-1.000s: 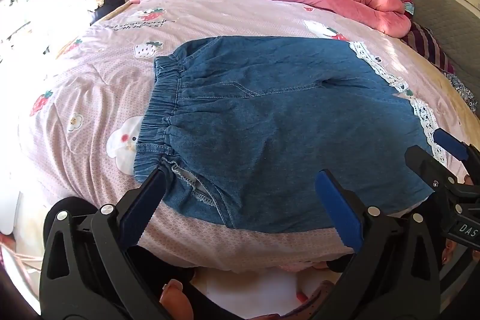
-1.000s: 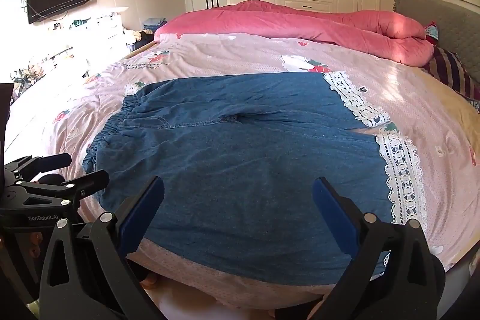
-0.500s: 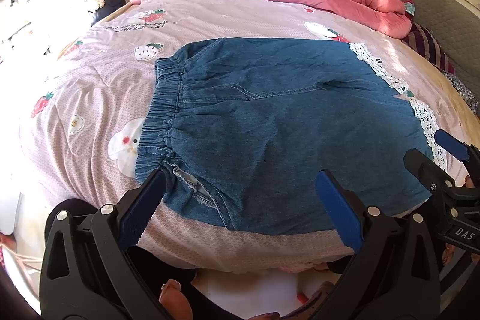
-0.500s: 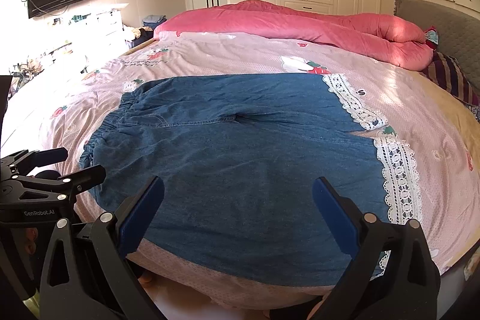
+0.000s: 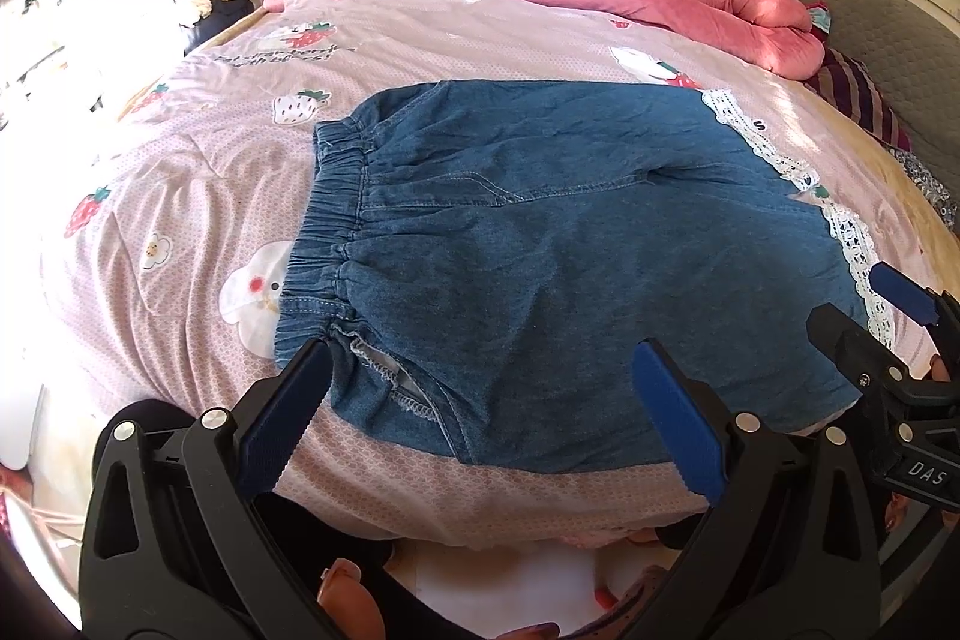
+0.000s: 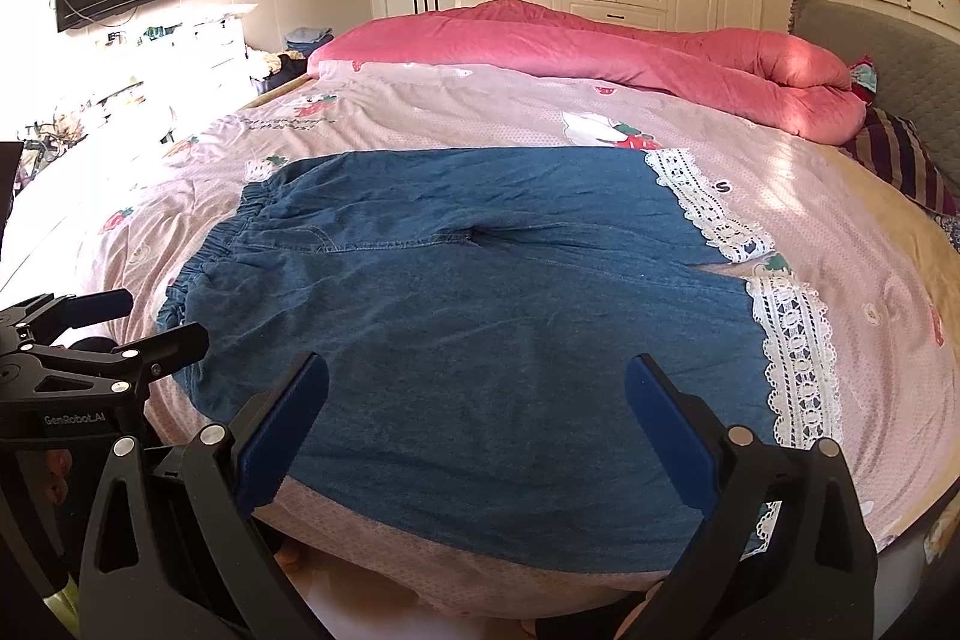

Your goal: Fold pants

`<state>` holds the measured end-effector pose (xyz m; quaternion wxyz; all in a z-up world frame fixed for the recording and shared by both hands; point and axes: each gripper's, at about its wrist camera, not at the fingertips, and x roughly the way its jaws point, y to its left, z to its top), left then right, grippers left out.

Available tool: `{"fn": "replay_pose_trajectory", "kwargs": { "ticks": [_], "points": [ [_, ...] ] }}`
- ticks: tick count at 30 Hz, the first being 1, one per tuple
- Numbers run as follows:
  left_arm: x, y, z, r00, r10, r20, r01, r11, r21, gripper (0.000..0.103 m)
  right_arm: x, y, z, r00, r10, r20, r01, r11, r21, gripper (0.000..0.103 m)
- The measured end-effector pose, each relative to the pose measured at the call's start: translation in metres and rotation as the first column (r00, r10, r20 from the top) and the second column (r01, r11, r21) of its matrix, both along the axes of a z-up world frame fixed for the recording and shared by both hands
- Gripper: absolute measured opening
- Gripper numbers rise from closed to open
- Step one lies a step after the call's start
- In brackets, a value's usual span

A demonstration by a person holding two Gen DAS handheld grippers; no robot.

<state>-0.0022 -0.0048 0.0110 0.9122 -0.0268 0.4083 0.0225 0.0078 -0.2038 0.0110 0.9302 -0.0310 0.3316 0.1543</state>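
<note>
Blue denim pants (image 5: 570, 268) with an elastic waistband on the left and white lace hems on the right lie flat across the pink bed; they also show in the right wrist view (image 6: 480, 328). My left gripper (image 5: 480, 412) is open and empty, hovering over the near waistband corner. My right gripper (image 6: 477, 418) is open and empty, over the near edge of the pants toward the hem. Each gripper shows at the side of the other's view: the right gripper (image 5: 882, 316) and the left gripper (image 6: 114, 334).
The pink strawberry-print bedspread (image 6: 420, 112) covers the bed. A rolled pink duvet (image 6: 600, 52) lies along the far side. A grey headboard (image 6: 888, 52) and striped pillow (image 6: 900, 160) are at the right. The bed's near edge drops to the floor below the grippers.
Both grippers have drawn back and risen slightly, so the pants look a little farther off. The pants have not moved and both grippers stay open.
</note>
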Motion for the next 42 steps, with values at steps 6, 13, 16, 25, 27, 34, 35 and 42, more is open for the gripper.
{"fn": "replay_pose_trajectory", "kwargs": {
  "ticks": [6, 13, 16, 25, 27, 34, 35, 42],
  "points": [
    [0.000, 0.000, 0.000, 1.000, 0.000, 0.001, 0.000, 1.000, 0.000, 0.094, 0.000, 0.000, 0.000, 1.000, -0.001, 0.001, 0.001, 1.000, 0.000, 0.099],
    [-0.001, 0.000, 0.000, 1.000, 0.001, 0.002, -0.001, 1.000, 0.000, 0.094, -0.001, 0.000, 0.000, 1.000, -0.002, 0.002, 0.002, 1.000, -0.003, 0.099],
    [-0.001, 0.001, 0.000, 1.000, 0.001, 0.002, -0.001, 1.000, 0.000, 0.094, -0.001, -0.001, 0.000, 1.000, -0.001, 0.001, 0.001, 1.000, 0.000, 0.099],
    [0.002, 0.001, 0.000, 1.000, -0.002, 0.009, 0.002, 1.000, 0.008, 0.094, 0.002, 0.000, -0.002, 1.000, -0.001, -0.007, 0.001, 1.000, -0.001, 0.099],
    [0.003, 0.001, 0.000, 1.000, -0.004, 0.009, 0.004, 1.000, 0.004, 0.094, 0.003, 0.000, -0.003, 1.000, -0.002, -0.009, 0.002, 1.000, -0.001, 0.099],
    [0.009, 0.003, -0.003, 1.000, -0.001, 0.005, 0.001, 1.000, 0.000, 0.094, 0.010, 0.001, -0.007, 1.000, -0.004, -0.020, 0.004, 1.000, -0.010, 0.099],
    [0.011, 0.004, -0.004, 1.000, 0.001, 0.003, -0.001, 1.000, 0.000, 0.094, 0.011, 0.001, -0.008, 1.000, -0.004, -0.024, 0.004, 1.000, -0.010, 0.099],
    [0.027, 0.013, -0.011, 1.000, 0.011, -0.013, -0.011, 1.000, -0.012, 0.094, 0.031, 0.001, -0.013, 0.999, -0.001, -0.042, 0.000, 1.000, -0.011, 0.099]
  ]
}}
